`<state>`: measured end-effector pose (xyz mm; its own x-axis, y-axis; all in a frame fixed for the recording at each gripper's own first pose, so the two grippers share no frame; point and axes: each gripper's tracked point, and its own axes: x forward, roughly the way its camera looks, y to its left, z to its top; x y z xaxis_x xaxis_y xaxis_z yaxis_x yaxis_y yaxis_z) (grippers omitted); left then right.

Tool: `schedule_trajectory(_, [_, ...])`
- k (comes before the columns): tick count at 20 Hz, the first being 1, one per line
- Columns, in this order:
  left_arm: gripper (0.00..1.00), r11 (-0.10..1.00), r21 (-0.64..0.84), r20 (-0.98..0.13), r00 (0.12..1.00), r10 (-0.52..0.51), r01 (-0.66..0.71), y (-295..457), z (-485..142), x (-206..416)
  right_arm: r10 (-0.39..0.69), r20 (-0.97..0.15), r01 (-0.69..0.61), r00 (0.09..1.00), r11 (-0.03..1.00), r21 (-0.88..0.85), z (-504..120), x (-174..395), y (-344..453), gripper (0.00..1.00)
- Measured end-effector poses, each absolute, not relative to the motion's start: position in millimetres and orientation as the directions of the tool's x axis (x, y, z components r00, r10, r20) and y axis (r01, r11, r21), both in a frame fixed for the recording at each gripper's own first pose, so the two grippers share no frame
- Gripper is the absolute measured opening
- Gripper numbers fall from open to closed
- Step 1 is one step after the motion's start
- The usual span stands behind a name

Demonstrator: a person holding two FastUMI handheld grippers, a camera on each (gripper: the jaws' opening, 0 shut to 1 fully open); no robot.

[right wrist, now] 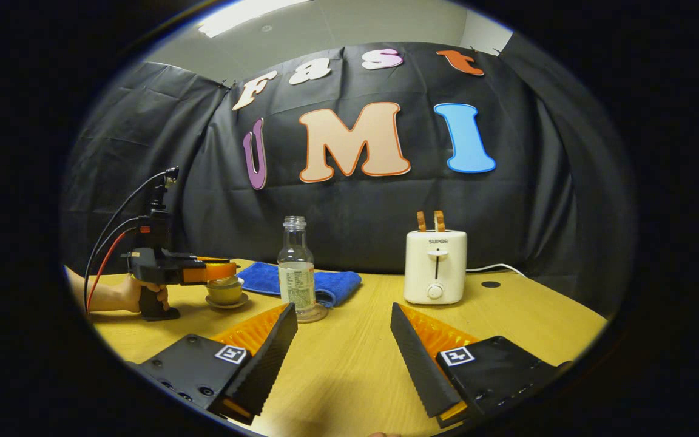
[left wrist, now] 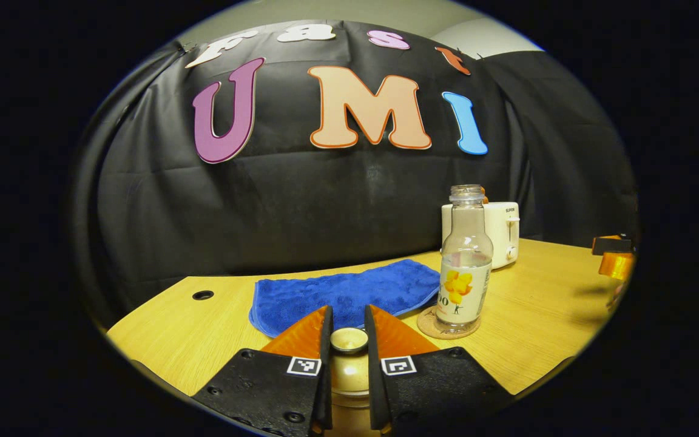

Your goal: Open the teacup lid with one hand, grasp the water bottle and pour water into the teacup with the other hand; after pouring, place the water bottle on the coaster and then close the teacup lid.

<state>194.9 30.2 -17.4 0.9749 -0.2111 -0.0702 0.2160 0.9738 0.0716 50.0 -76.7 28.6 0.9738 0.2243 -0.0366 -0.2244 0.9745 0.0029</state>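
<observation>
Your left gripper (left wrist: pixel 348 328) was clenched on the teacup lid's knob (left wrist: pixel 349 339), both fingers pressing its sides; the teacup (right wrist: pixel 224 292) below was mostly hidden by the fingers in the left gripper view, though it showed on its saucer (right wrist: pixel 223 303) in the right gripper view. Your right gripper (right wrist: pixel 343 331) hung released above the wooden table (right wrist: pixel 349 364), jaws wide apart. The water bottle (left wrist: pixel 464 267) stood upright on the cork coaster (left wrist: pixel 428 325), beside the blue towel (left wrist: pixel 343 291). The white toaster (right wrist: pixel 435 266) stood farther back, partly hidden behind the bottle in the left gripper view.
</observation>
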Motion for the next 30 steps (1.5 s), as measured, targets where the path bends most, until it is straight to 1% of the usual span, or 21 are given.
schedule_trajectory(1, [0.22,0.974,0.082,-0.082,0.975,-0.206,0.212,30,-19,196,0.222,-0.037,-0.222,0.974,0.975,0.002,28,47,-79,0.99])
schedule_trajectory(2, [0.22,0.973,0.092,-0.094,0.975,-0.201,0.21,30,-20,196,0.217,-0.036,-0.217,0.975,0.976,0.002,28,46,-81,0.92])
schedule_trajectory(5, [0.22,0.972,0.116,-0.126,0.974,-0.188,0.202,29,-26,197,0.212,-0.037,-0.212,0.977,0.977,0.001,29,44,-86,0.92])
schedule_trajectory(6, [0.22,0.973,0.12,-0.13,0.975,-0.182,0.197,29,-26,197,0.209,-0.038,-0.209,0.977,0.978,0.0,29,44,-86,0.99])
schedule_trajectory(12, [0.22,0.97,0.135,-0.146,0.972,-0.183,0.203,28,-28,199,0.206,-0.037,-0.207,0.978,0.978,0.001,29,40,-92,0.99])
schedule_trajectory(15, [0.29,0.969,0.138,-0.154,0.971,-0.181,0.203,27,-30,198,0.207,-0.037,-0.207,0.978,0.978,0.001,28,40,-92,0.99])
schedule_trajectory(16, [0.34,0.969,0.138,-0.153,0.971,-0.184,0.205,27,-29,197,0.207,-0.037,-0.207,0.978,0.978,0.001,29,40,-92,0.99])
schedule_trajectory(18, [0.63,0.97,0.138,-0.152,0.972,-0.177,0.198,28,-28,197,0.205,-0.037,-0.206,0.978,0.979,0.0,29,40,-92,0.99])
schedule_trajectory(19, [0.63,0.972,0.14,-0.148,0.974,-0.169,0.19,30,-28,197,0.203,-0.038,-0.203,0.978,0.979,0.001,28,40,-93,0.99])
schedule_trajectory(20, [0.74,0.974,0.143,-0.148,0.977,-0.153,0.174,33,-28,196,0.199,-0.038,-0.199,0.979,0.98,0.0,28,40,-94,0.92])
schedule_trajectory(21, [0.86,0.978,0.146,-0.137,0.982,-0.129,0.148,37,-30,198,0.194,-0.037,-0.194,0.98,0.981,0.0,29,40,-95,0.92])
schedule_trajectory(22, [1.0,0.982,0.139,-0.118,0.987,-0.108,0.124,42,-24,195,0.187,-0.037,-0.187,0.982,0.982,-0.001,29,40,-96,0.92])
schedule_trajectory(23, [0.99,0.986,0.128,-0.099,0.99,-0.098,0.11,45,-20,190,0.178,-0.036,-0.179,0.983,0.984,-0.001,29,41,-98,0.92])
schedule_trajectory(24, [0.98,0.988,0.115,-0.094,0.991,-0.096,0.106,45,-20,186,0.168,-0.035,-0.168,0.985,0.986,-0.003,30,42,-100,0.99])
schedule_trajectory(25, [0.97,0.989,0.103,-0.097,0.991,-0.097,0.107,45,-22,181,0.158,-0.035,-0.159,0.987,0.987,-0.003,30,42,-102,0.93])
schedule_trajectory(28, [0.97,0.996,0.078,-0.057,0.997,-0.047,0.051,58,-14,155,0.105,-0.032,-0.105,0.994,0.994,-0.006,30,40,-111,0.93])
schedule_trajectory(29, [0.97,0.997,0.072,-0.036,0.999,-0.036,0.039,58,-11,145,0.088,-0.032,-0.088,0.996,0.996,-0.008,30,38,-114,0.99])
schedule_trajectory(30, [0.97,0.997,0.075,-0.025,0.999,-0.027,0.029,58,-9,136,0.079,-0.031,-0.079,0.996,0.997,-0.007,31,35,-113,0.99])
